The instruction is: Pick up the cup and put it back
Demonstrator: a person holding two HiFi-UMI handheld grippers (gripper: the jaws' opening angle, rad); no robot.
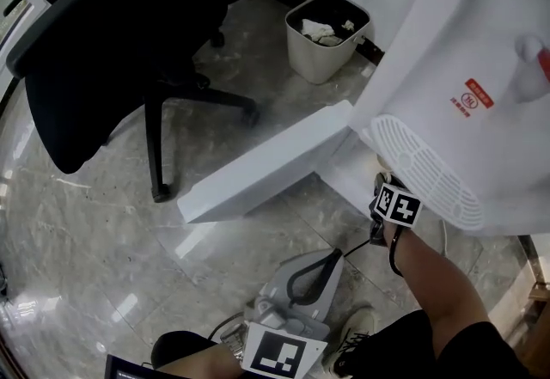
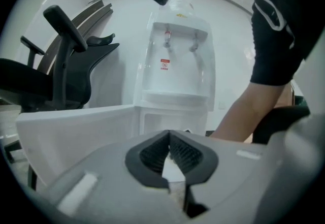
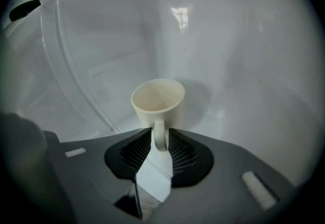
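A cream cup [image 3: 158, 100] with a handle stands upright on the white floor of the water dispenser's lower cabinet, seen in the right gripper view. My right gripper [image 3: 160, 139] is open, its black pads on either side of the cup's handle with a thin gap. In the head view only its marker cube [image 1: 397, 204] shows at the cabinet mouth; the cup is hidden there. My left gripper [image 1: 335, 255] hangs low in front of the dispenser, shut and empty, and the left gripper view shows its tips [image 2: 168, 134] touching.
The white water dispenser [image 1: 447, 51] stands at the right with its cabinet door [image 1: 266, 164] swung open to the left. A black office chair [image 1: 120, 33] and a beige waste bin [image 1: 325, 35] stand on the marble floor behind.
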